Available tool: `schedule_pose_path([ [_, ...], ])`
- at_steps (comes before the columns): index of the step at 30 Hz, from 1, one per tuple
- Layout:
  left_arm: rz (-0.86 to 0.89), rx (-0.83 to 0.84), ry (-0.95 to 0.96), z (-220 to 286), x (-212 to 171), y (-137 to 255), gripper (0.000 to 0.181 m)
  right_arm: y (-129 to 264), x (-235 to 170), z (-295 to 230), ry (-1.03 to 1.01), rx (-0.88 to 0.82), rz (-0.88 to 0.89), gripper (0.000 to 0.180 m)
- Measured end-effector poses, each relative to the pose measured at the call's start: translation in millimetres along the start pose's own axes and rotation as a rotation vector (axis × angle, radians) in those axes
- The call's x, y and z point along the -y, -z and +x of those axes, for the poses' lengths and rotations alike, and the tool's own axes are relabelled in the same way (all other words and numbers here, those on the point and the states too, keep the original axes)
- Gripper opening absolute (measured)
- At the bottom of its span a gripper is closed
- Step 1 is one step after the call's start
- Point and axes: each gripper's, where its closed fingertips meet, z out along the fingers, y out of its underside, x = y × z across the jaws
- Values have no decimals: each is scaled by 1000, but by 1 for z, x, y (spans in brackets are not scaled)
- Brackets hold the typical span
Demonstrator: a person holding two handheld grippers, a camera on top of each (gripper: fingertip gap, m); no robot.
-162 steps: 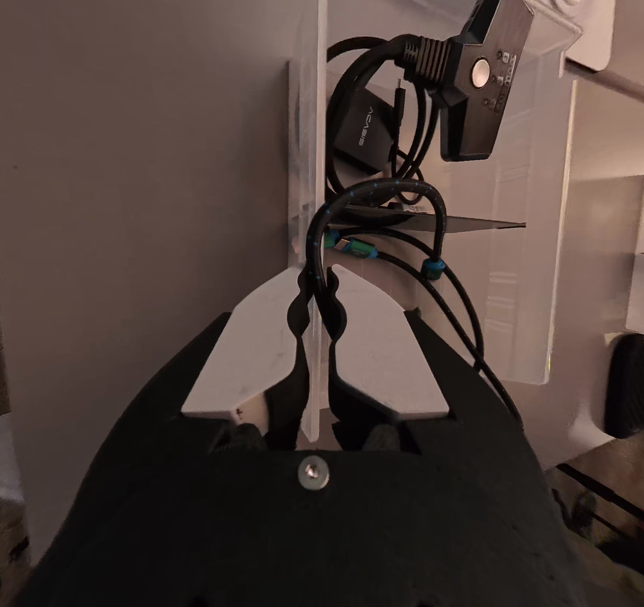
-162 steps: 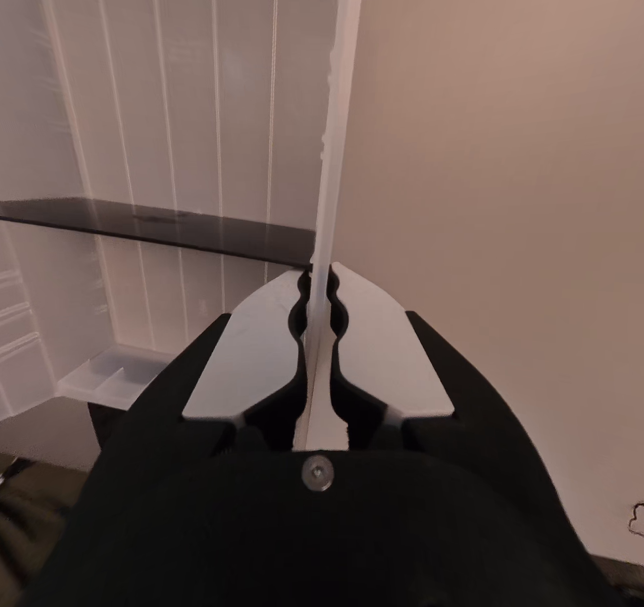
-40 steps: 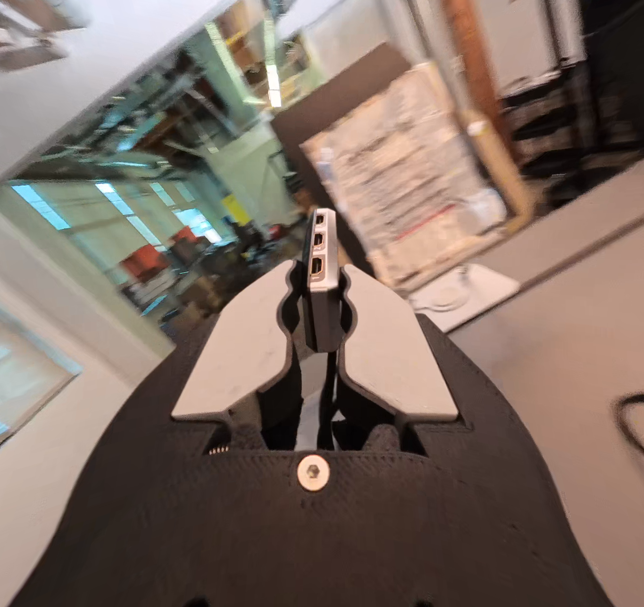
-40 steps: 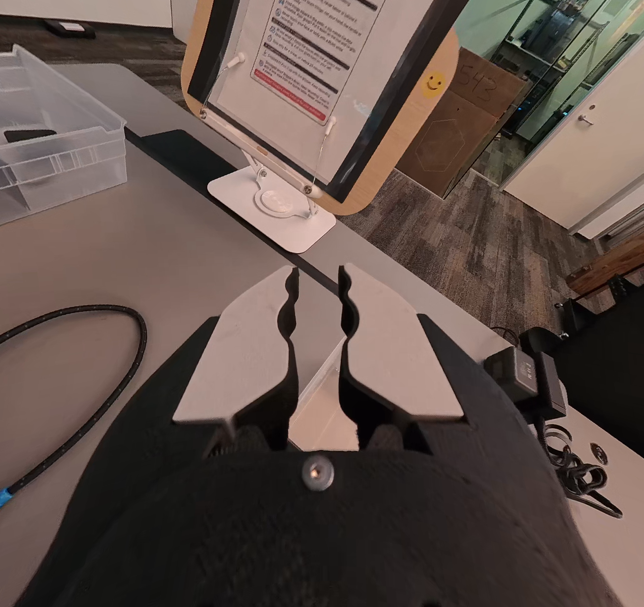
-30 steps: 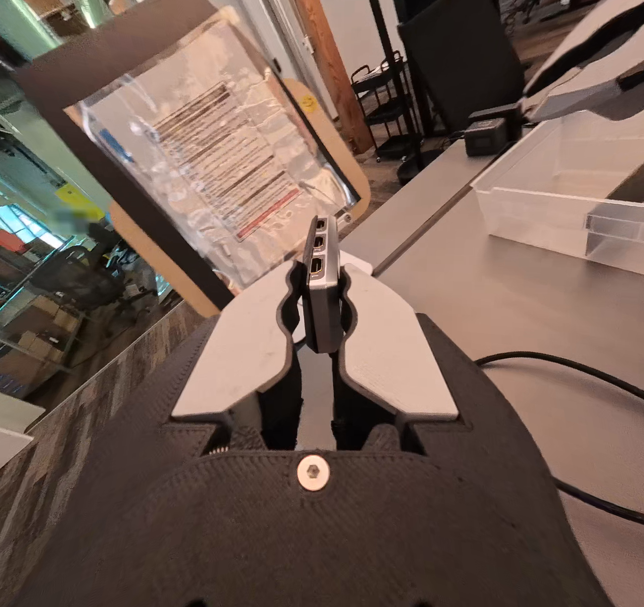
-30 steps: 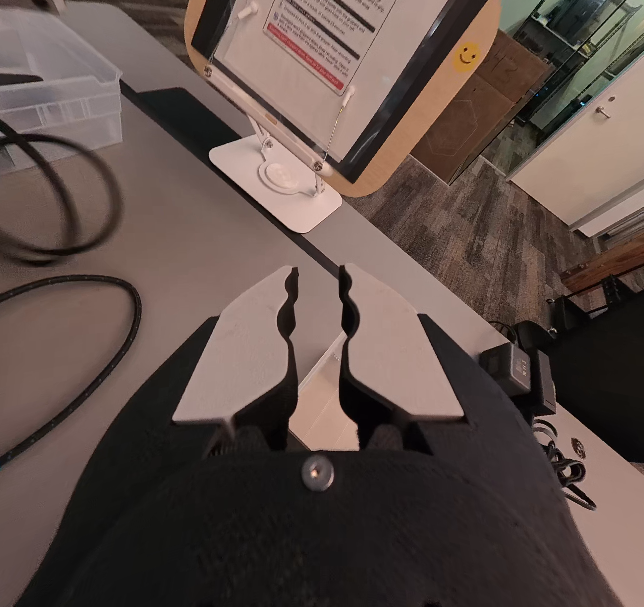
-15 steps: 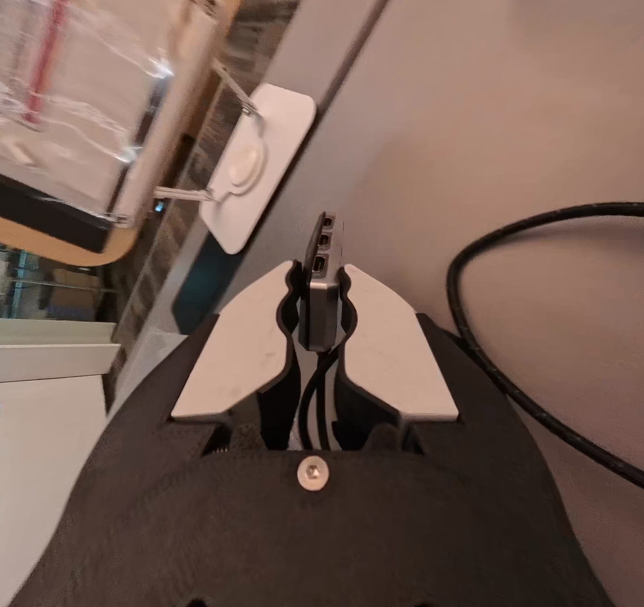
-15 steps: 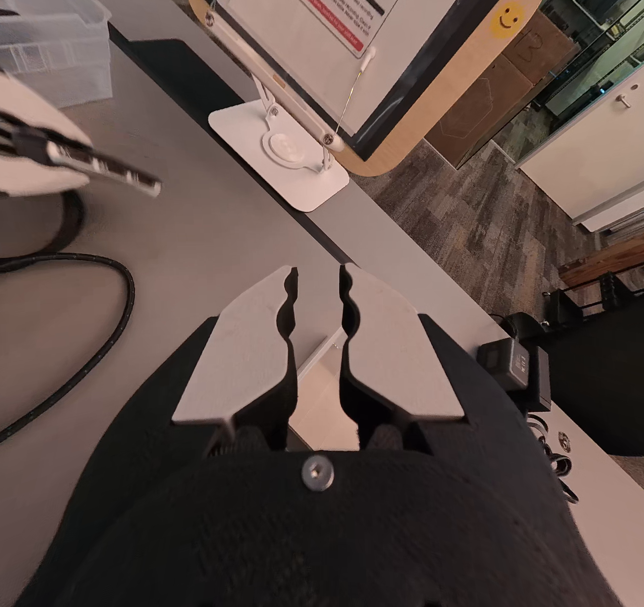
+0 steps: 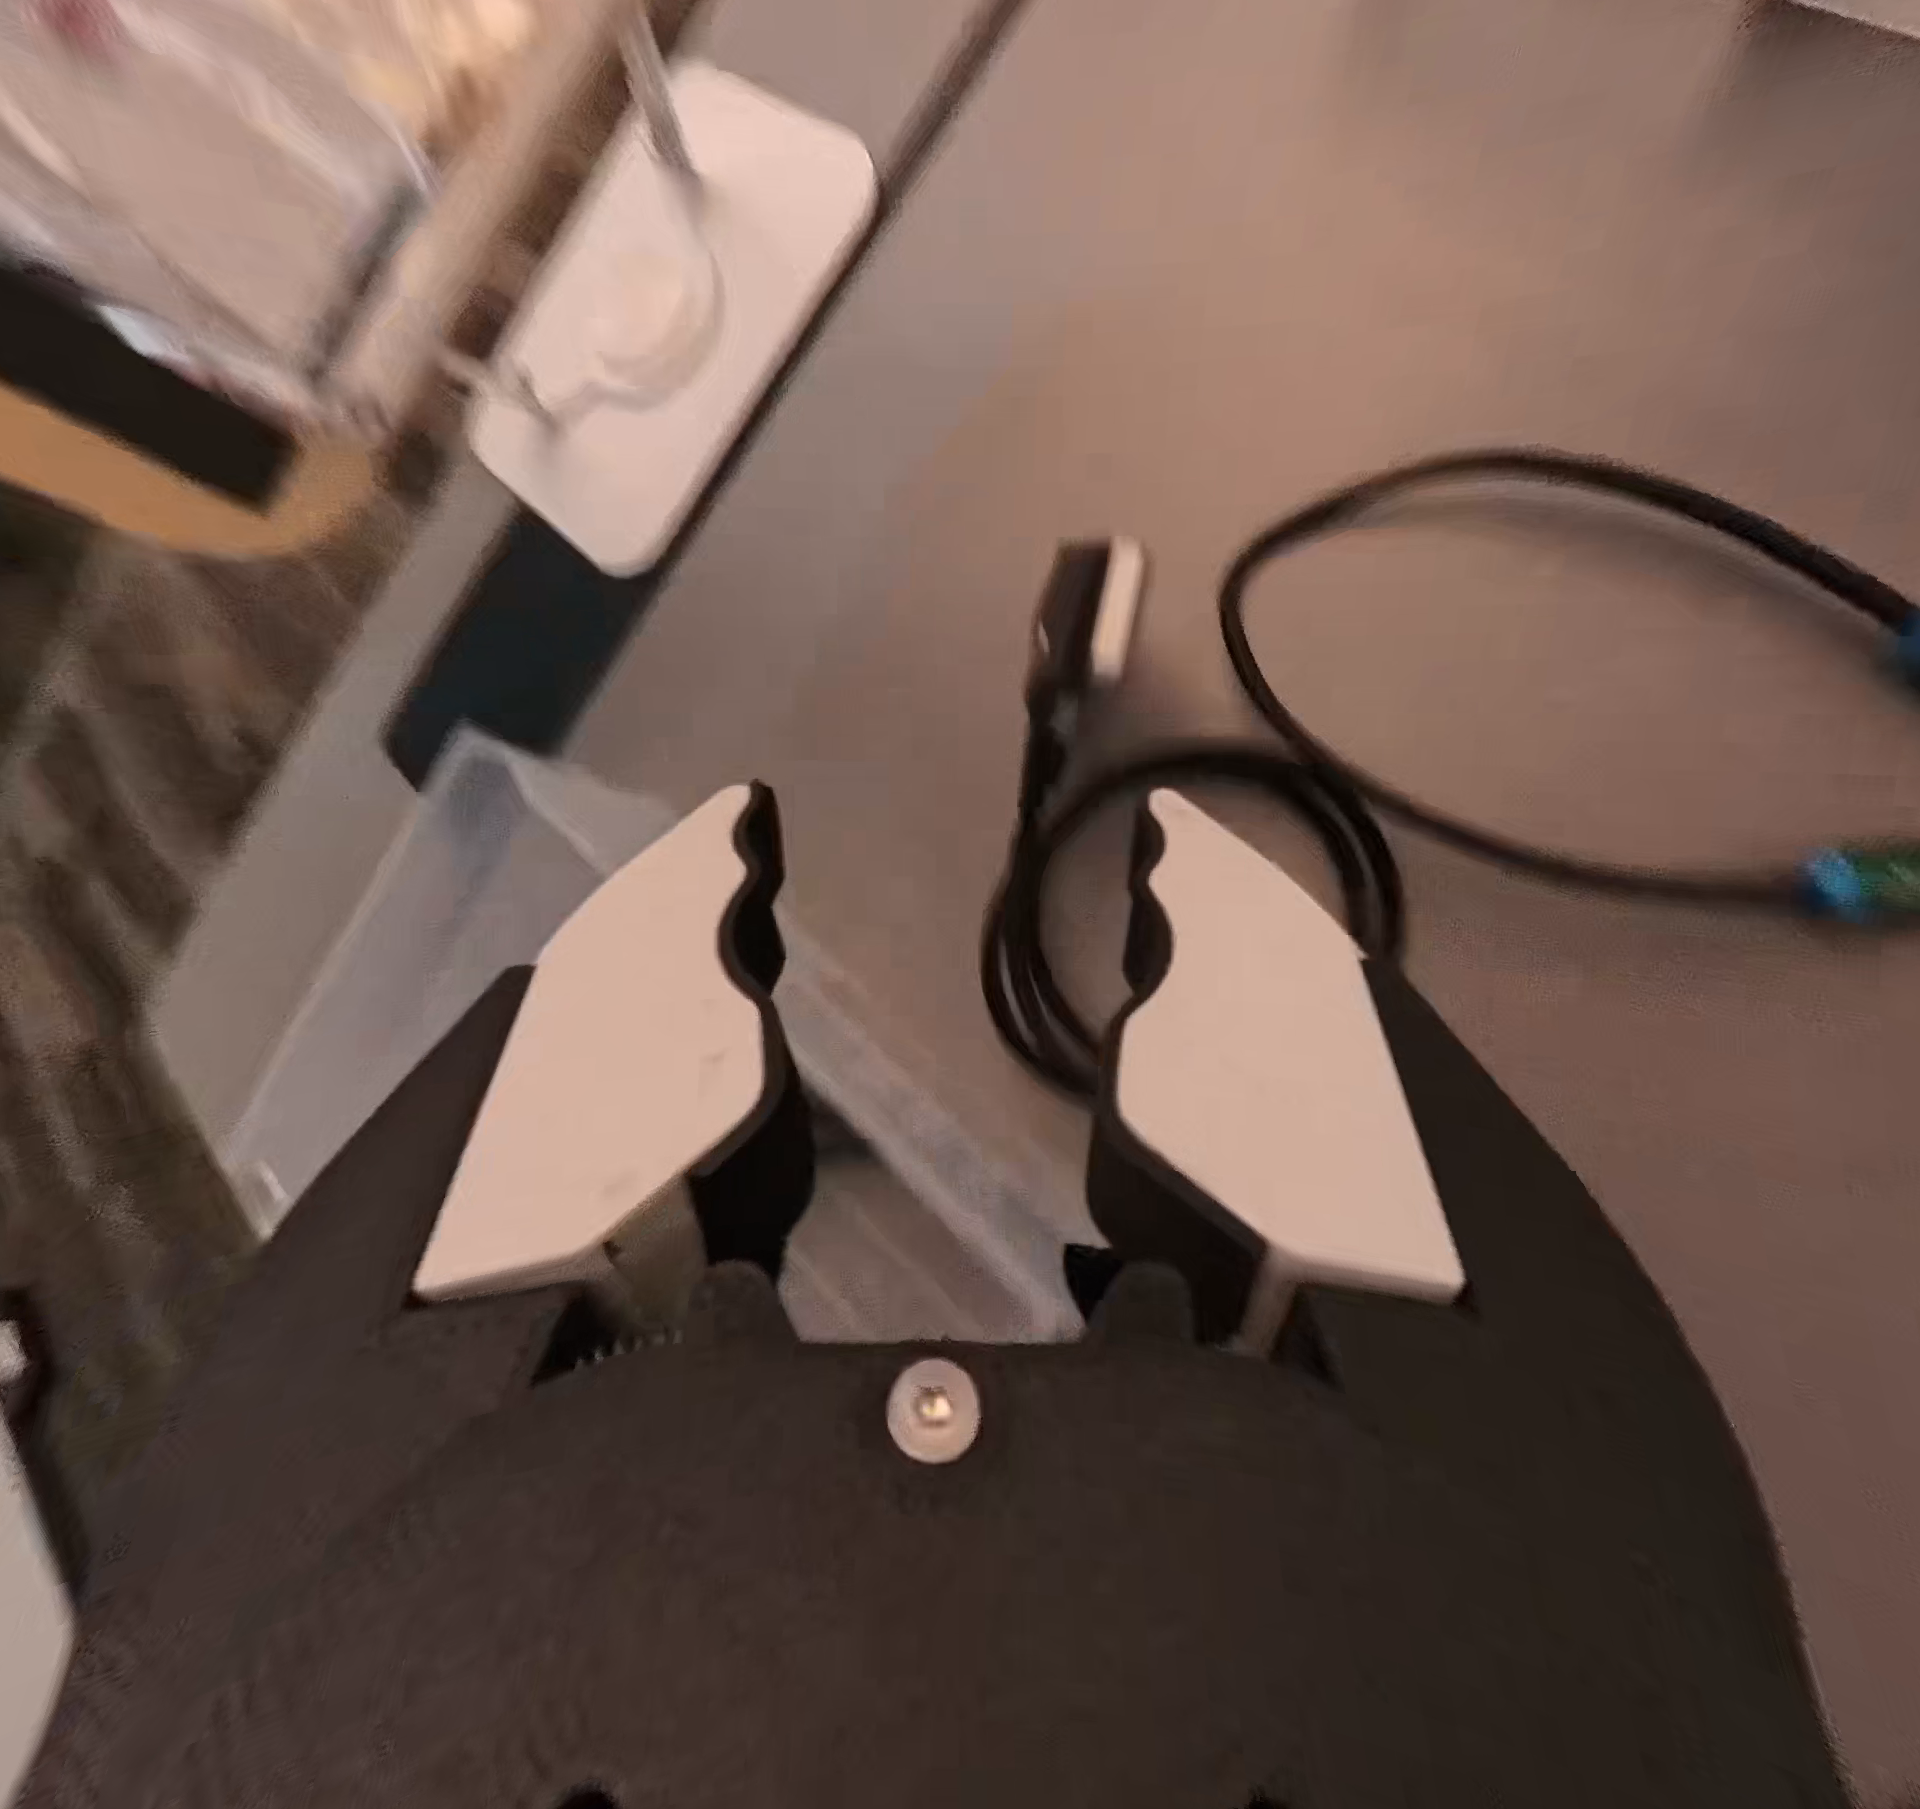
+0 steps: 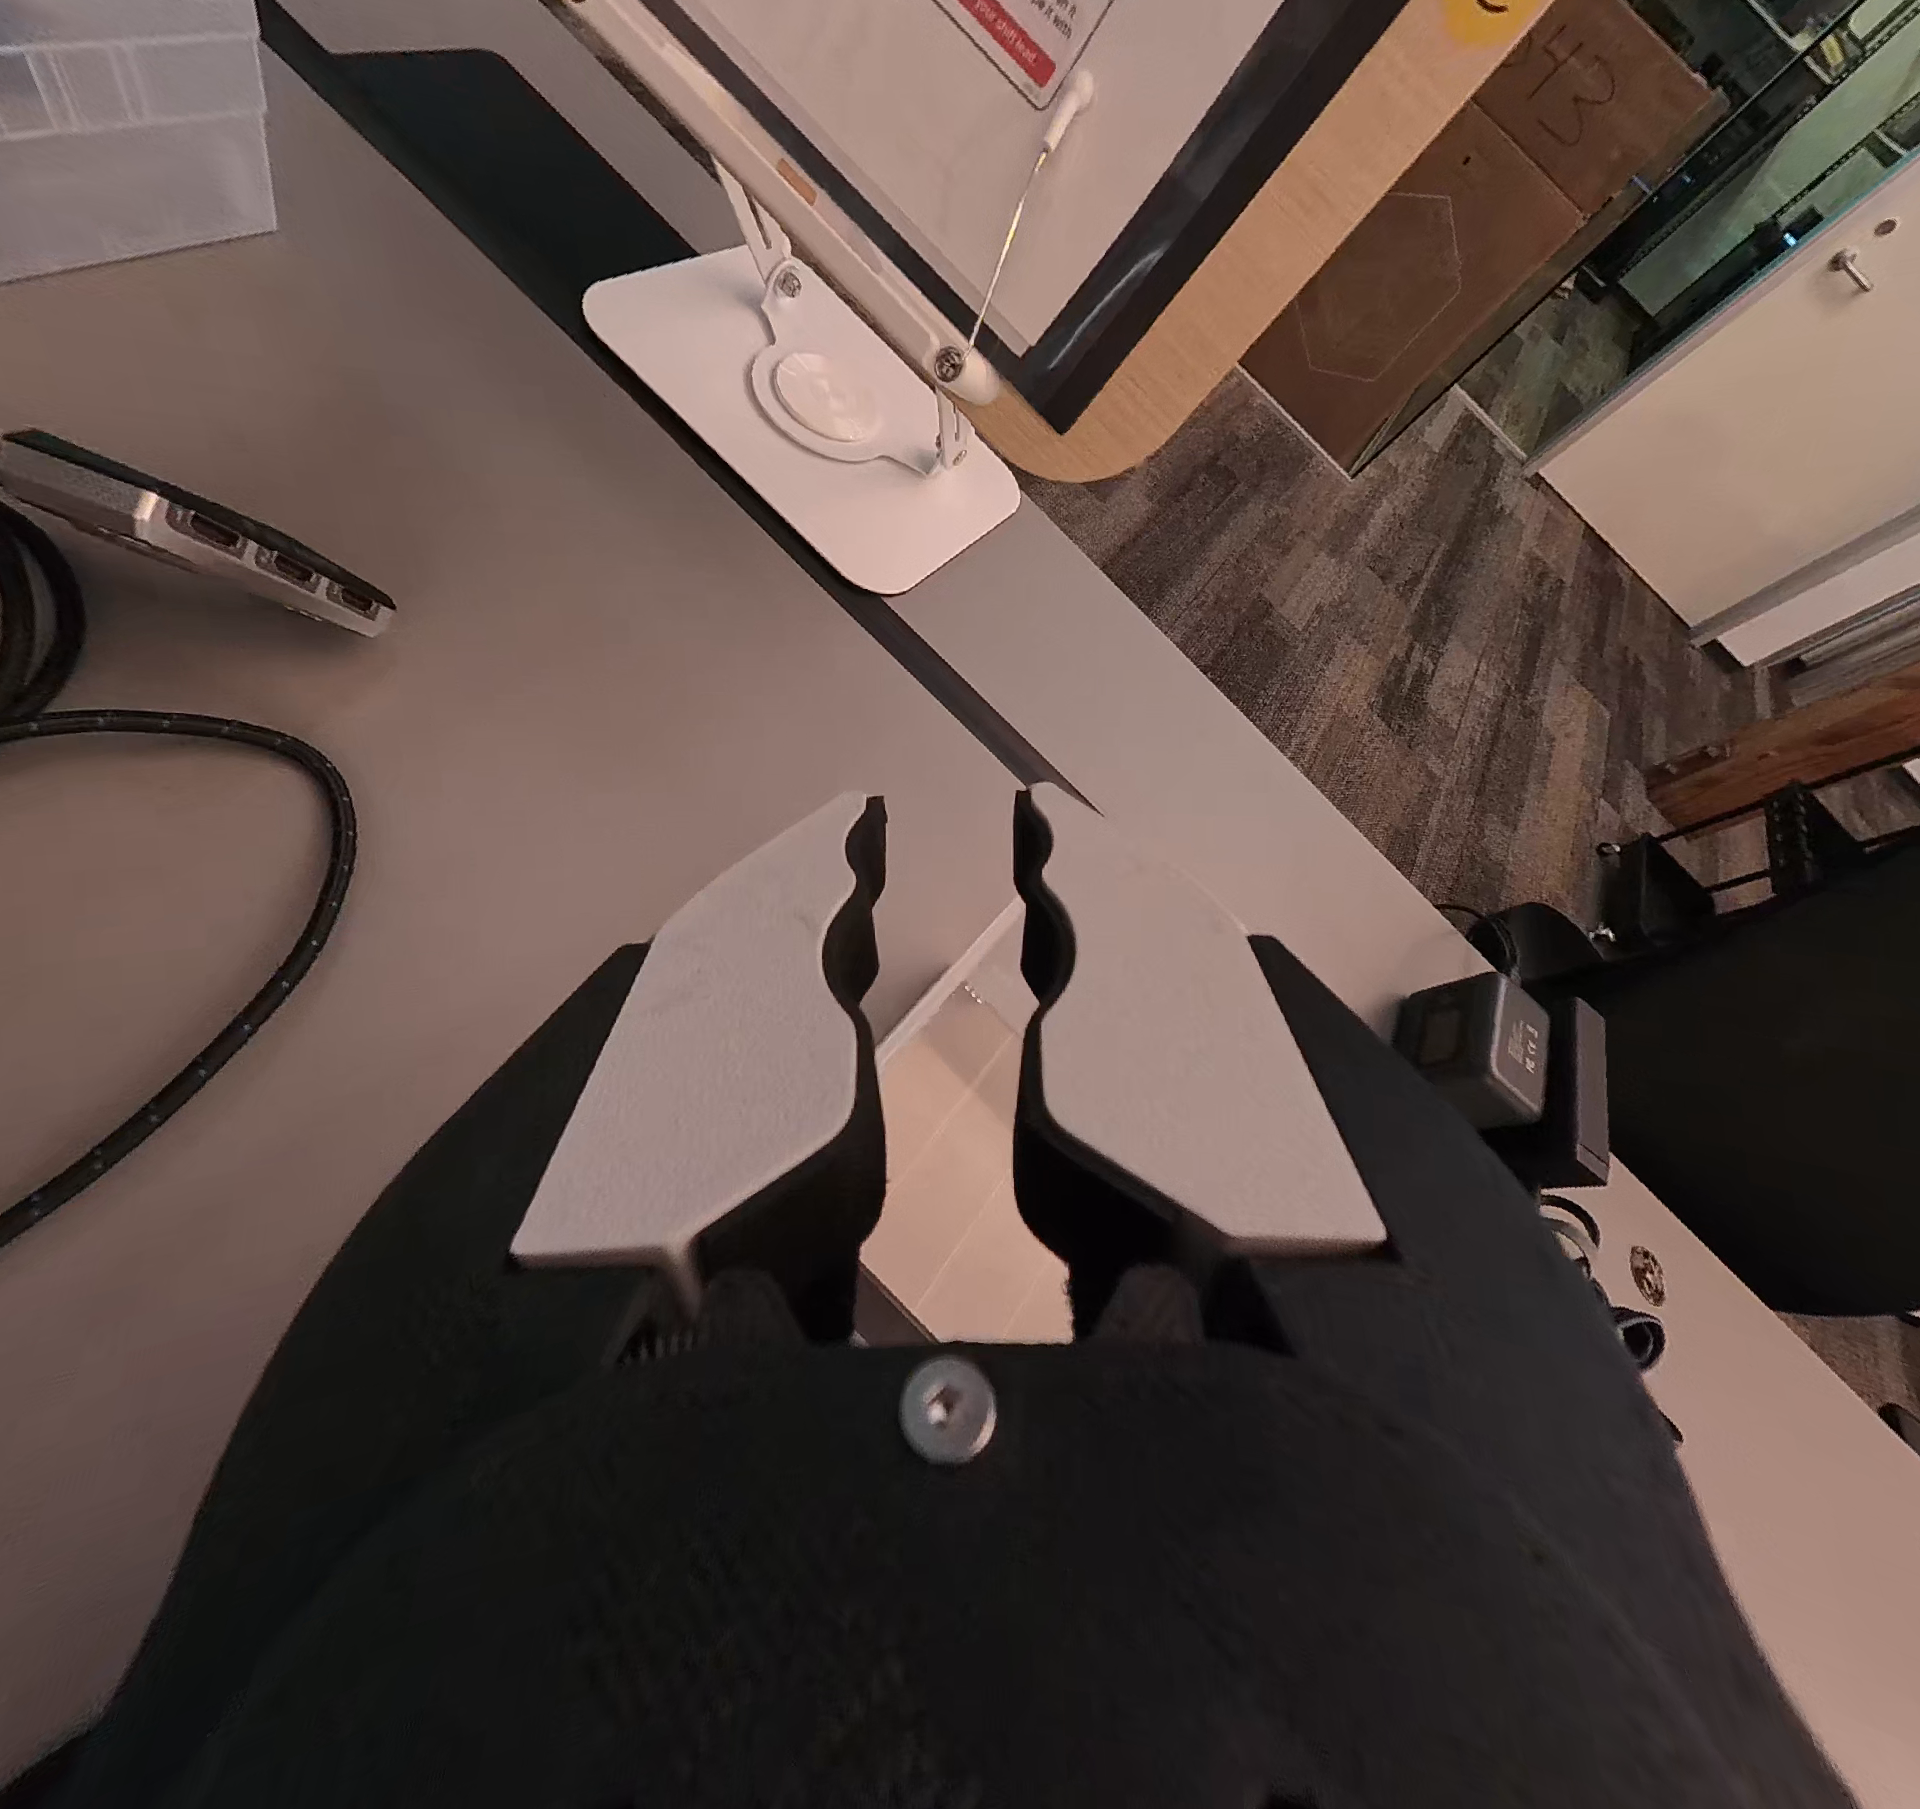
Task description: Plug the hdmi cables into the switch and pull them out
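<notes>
The HDMI switch (image 9: 1086, 616), a flat black and silver box with a row of ports, lies on the grey table just ahead of my left gripper (image 9: 956, 803). The left gripper is open and empty. The switch's own black lead (image 9: 1195, 886) coils beside my right finger. A braided black HDMI cable (image 9: 1455, 512) loops to the right, with blue and green plug ends (image 9: 1860, 871). In the right wrist view the switch (image 10: 208, 533) is at the far left, with the braided cable (image 10: 312, 824) below it. My right gripper (image 10: 951, 803) is empty, its jaws a narrow gap apart.
A clear plastic bin (image 9: 499, 886) lies under my left gripper and shows under the right one (image 10: 956, 1084). A sign on a white stand base (image 10: 800, 419) stands at the table's far edge. Another clear bin (image 10: 104, 97) is at the far left. A black power adapter (image 10: 1507, 1042) sits right.
My left gripper has opened and let go of the switch, which now lies on the table ahead of it. The right gripper has hardly moved and keeps the same narrow gap.
</notes>
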Motion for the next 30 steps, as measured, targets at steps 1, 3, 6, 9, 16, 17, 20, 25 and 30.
schedule_pose_path([
  [1, -50, -71, 31, 0, -22, 16, 60, 0, -1, 1, -1, -2, -3, 24],
  [3, -139, -159, 56, -3, -67, 39, 60, 0, -2, 1, -4, 0, -7, 24],
  [6, -236, -279, 11, 2, -125, 55, 62, -2, -5, 0, -7, 9, -15, 24],
  [9, -312, -340, 9, 4, -158, 55, 54, -2, -8, 0, -1, 9, -30, 24],
  [16, -411, -529, -8, 29, -170, 43, 57, -1, -15, 5, -26, 16, -37, 25],
  [17, -431, -536, -14, 30, -171, 39, 54, -1, -16, 6, -29, 16, -38, 25],
  [20, -518, -554, -17, 32, -179, 29, 41, 0, -18, 8, -35, 15, -43, 25],
  [25, -548, -671, 65, 40, -177, 37, 7, 1, -21, 11, -48, 17, -41, 25],
  [30, -358, -505, 98, 9, -159, 58, 7, -2, -24, 10, -45, 25, -53, 25],
])
